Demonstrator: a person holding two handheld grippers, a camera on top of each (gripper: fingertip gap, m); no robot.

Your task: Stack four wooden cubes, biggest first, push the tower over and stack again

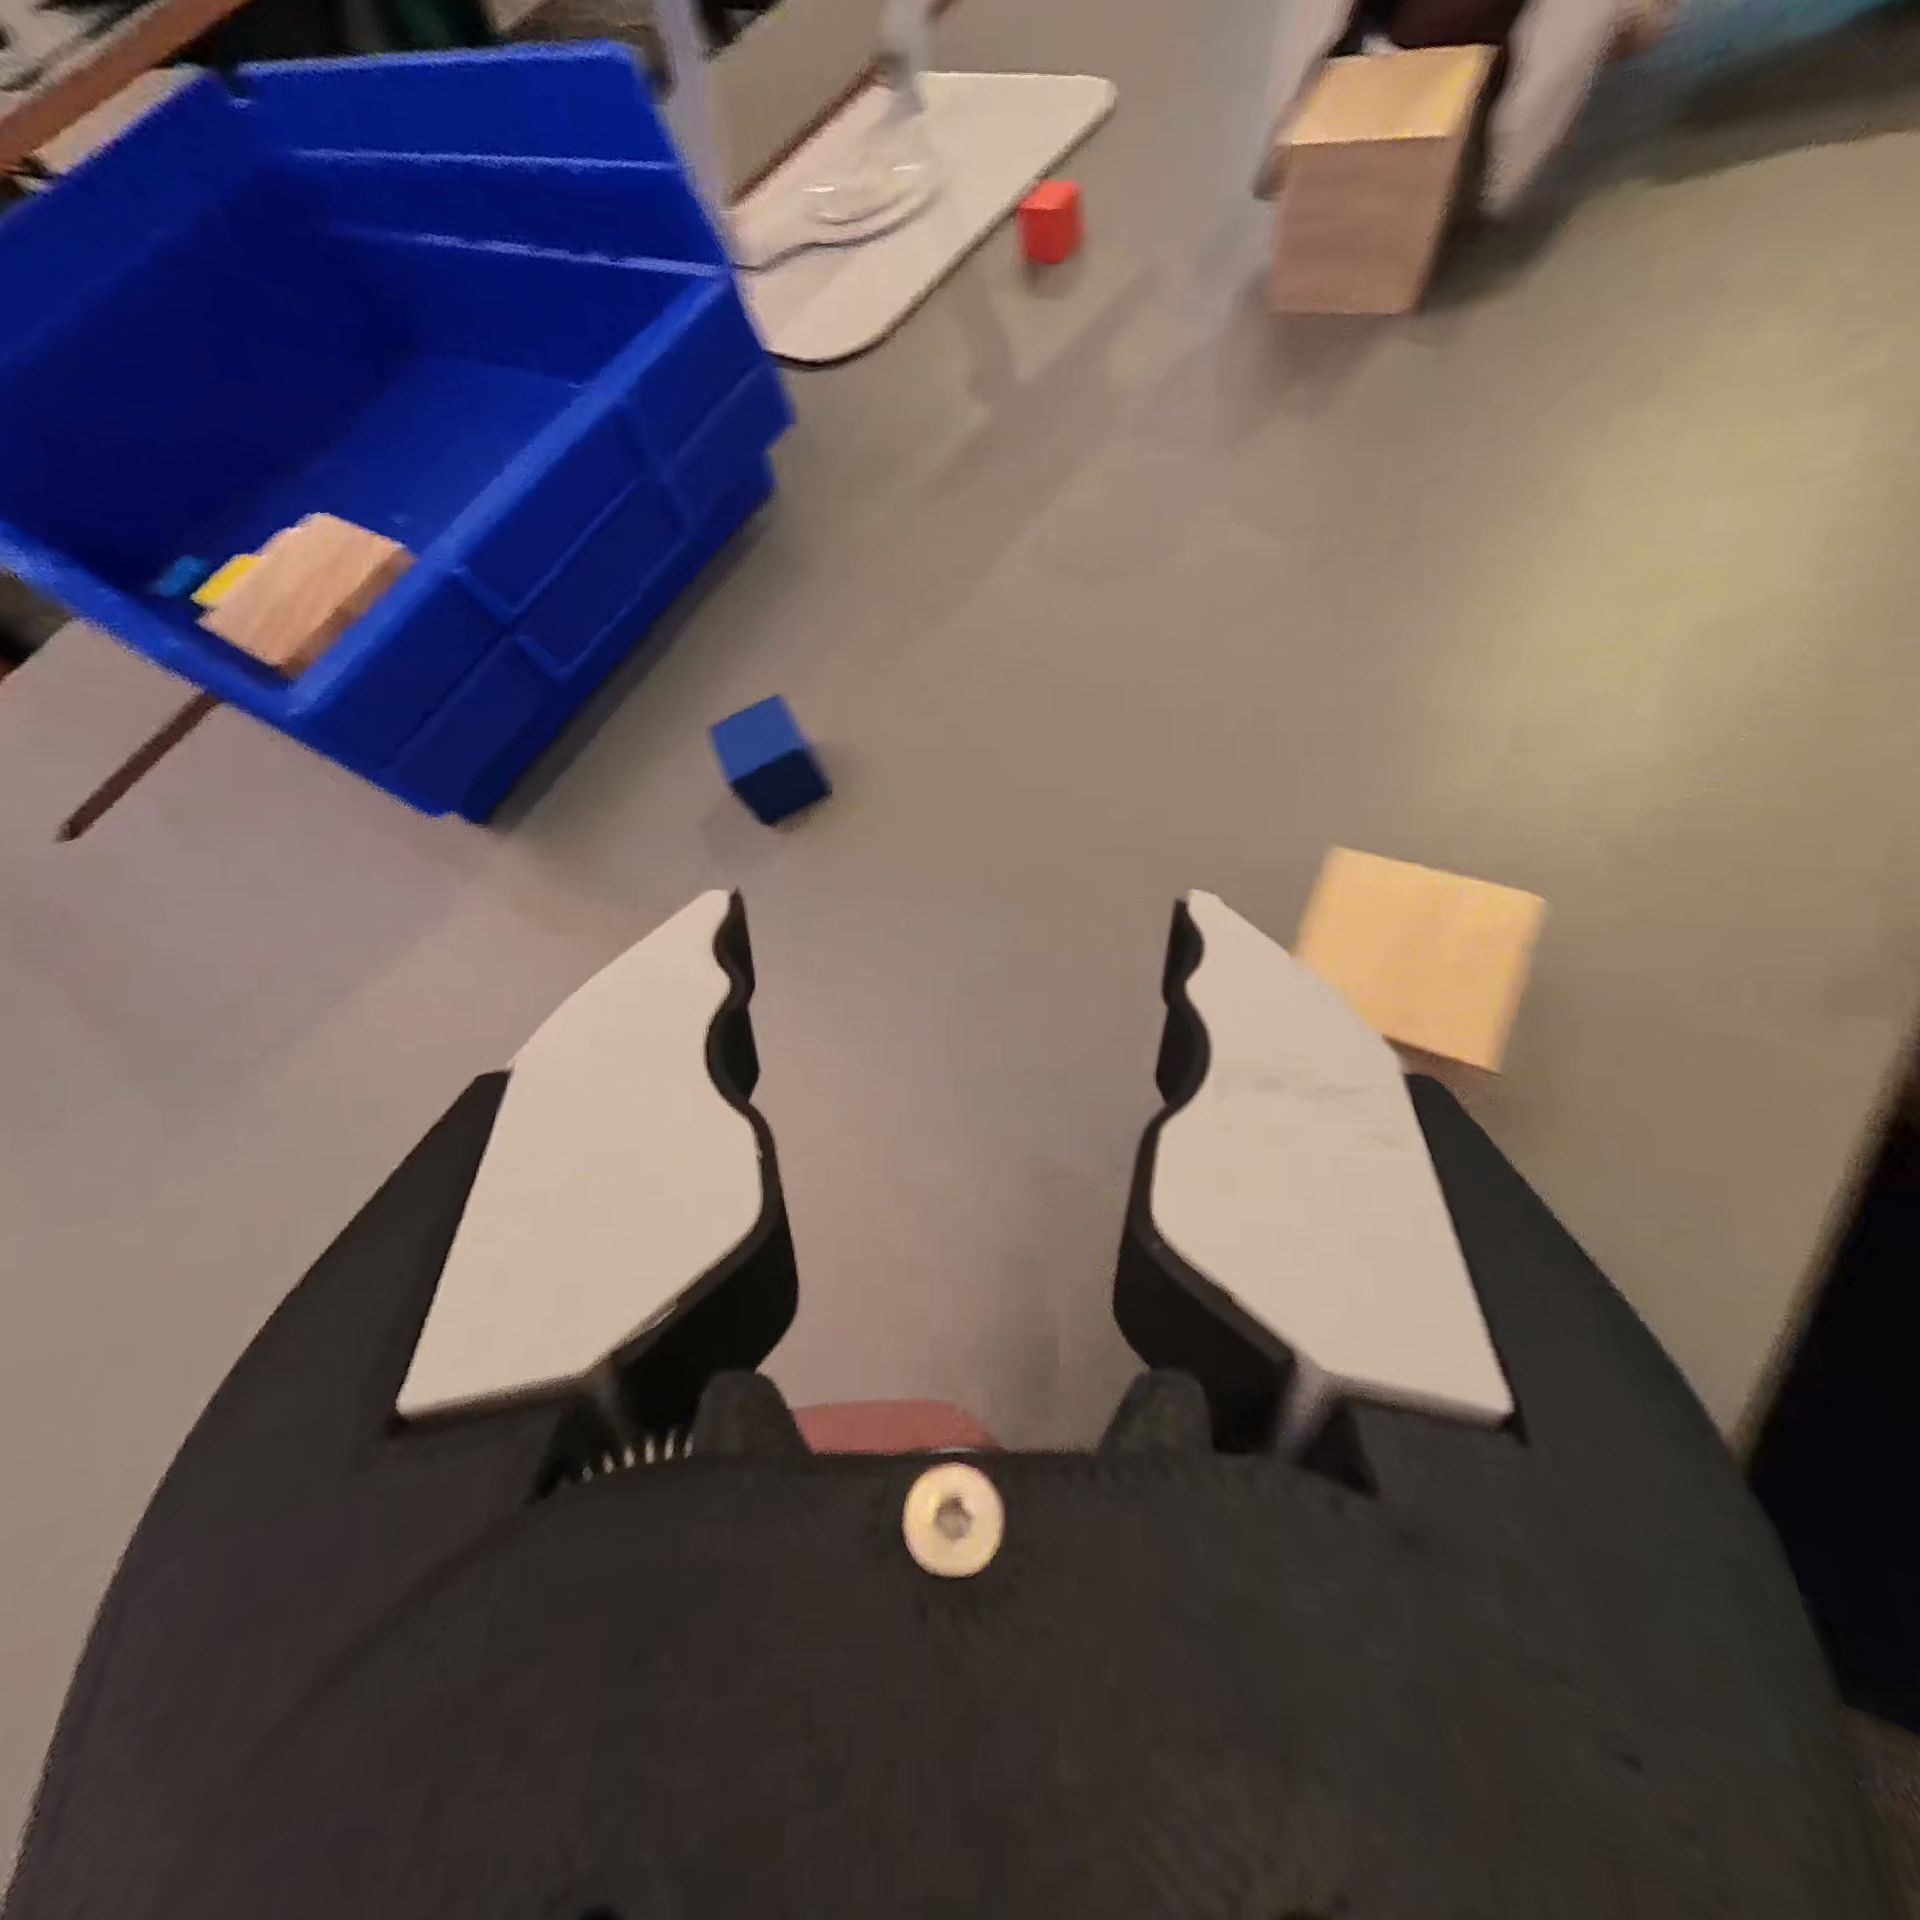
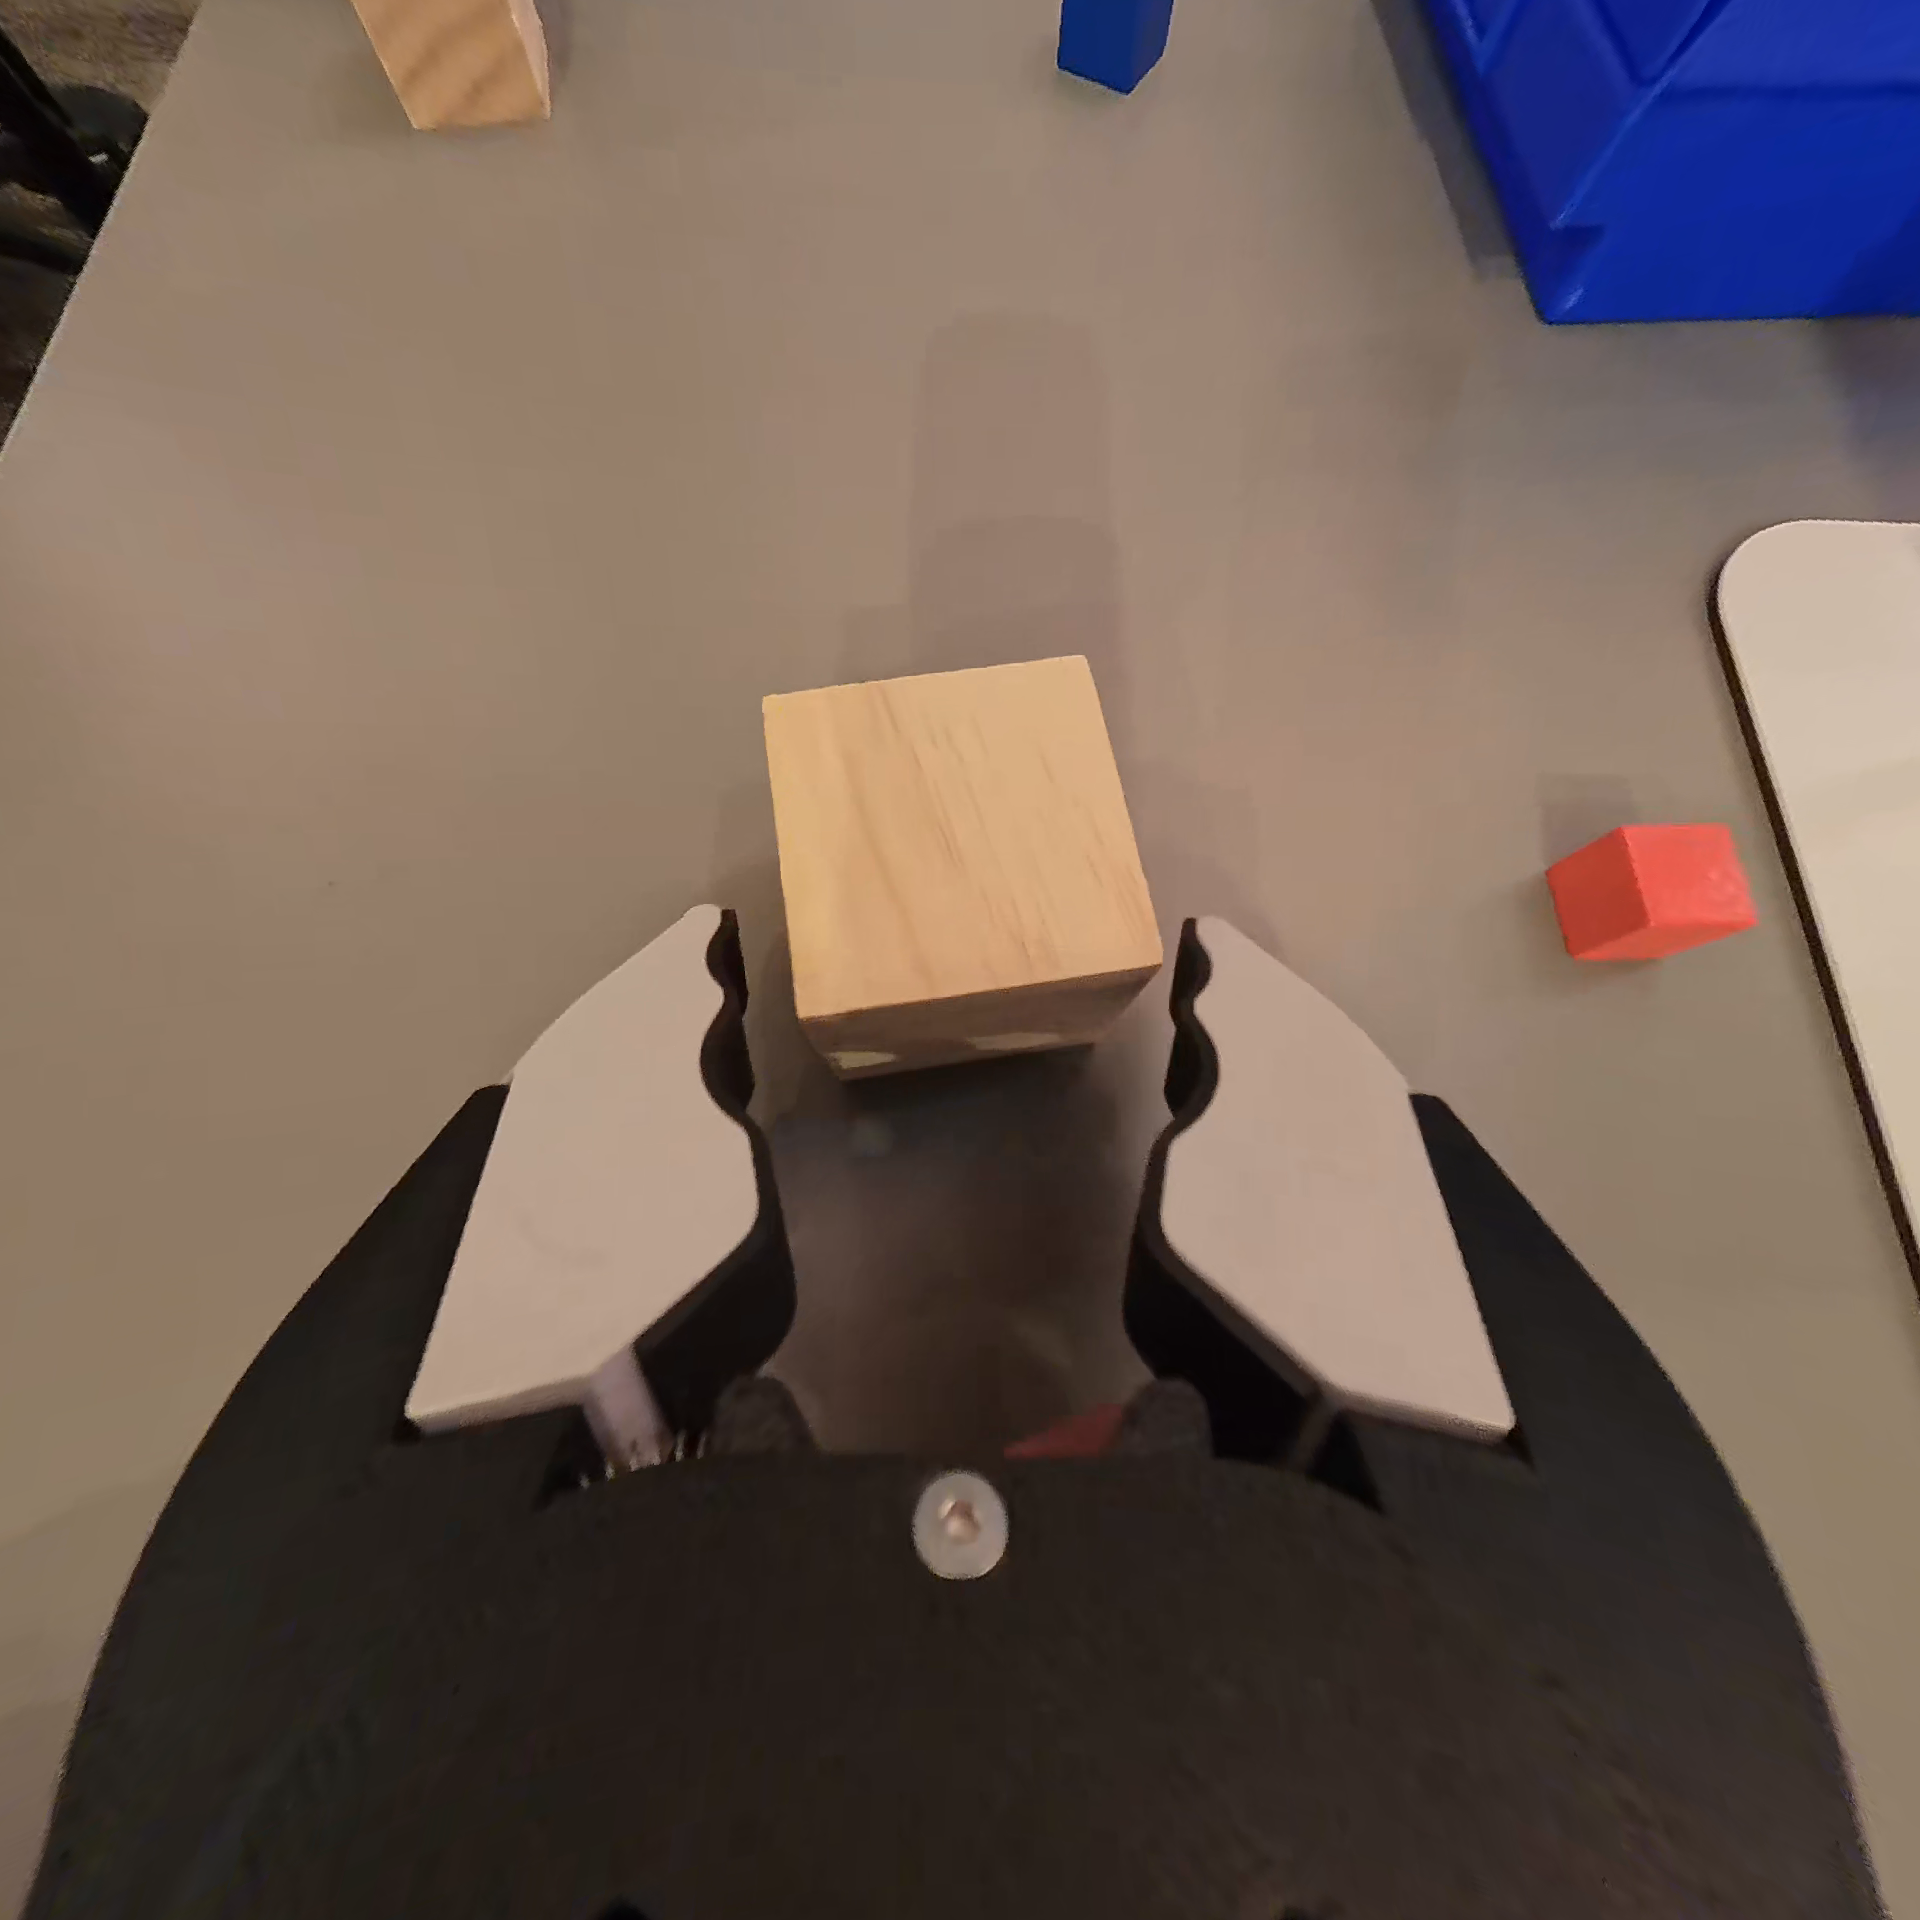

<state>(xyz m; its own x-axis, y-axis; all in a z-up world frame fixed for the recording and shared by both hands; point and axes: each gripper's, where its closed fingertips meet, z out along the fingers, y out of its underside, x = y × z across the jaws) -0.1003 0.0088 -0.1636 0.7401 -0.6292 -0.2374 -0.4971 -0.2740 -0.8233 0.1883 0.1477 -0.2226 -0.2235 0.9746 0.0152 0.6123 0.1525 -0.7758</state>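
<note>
In the right wrist view a large plain wooden cube stands on the grey table. My right gripper is open, and its fingertips flank the cube's near end with a small gap on each side. A medium wooden cube sits far left, and small blue and red cubes lie apart. In the left wrist view my left gripper is open and empty over bare table. The medium wooden cube is just right of its right finger. The large cube is far right, the blue cube ahead left.
A blue bin at the left holds another wooden cube and small yellow and blue cubes. A white board with a clear stand base lies at the back, with the red cube beside it. The table edge runs close on the right. Left tips to right tips: about 35 cm.
</note>
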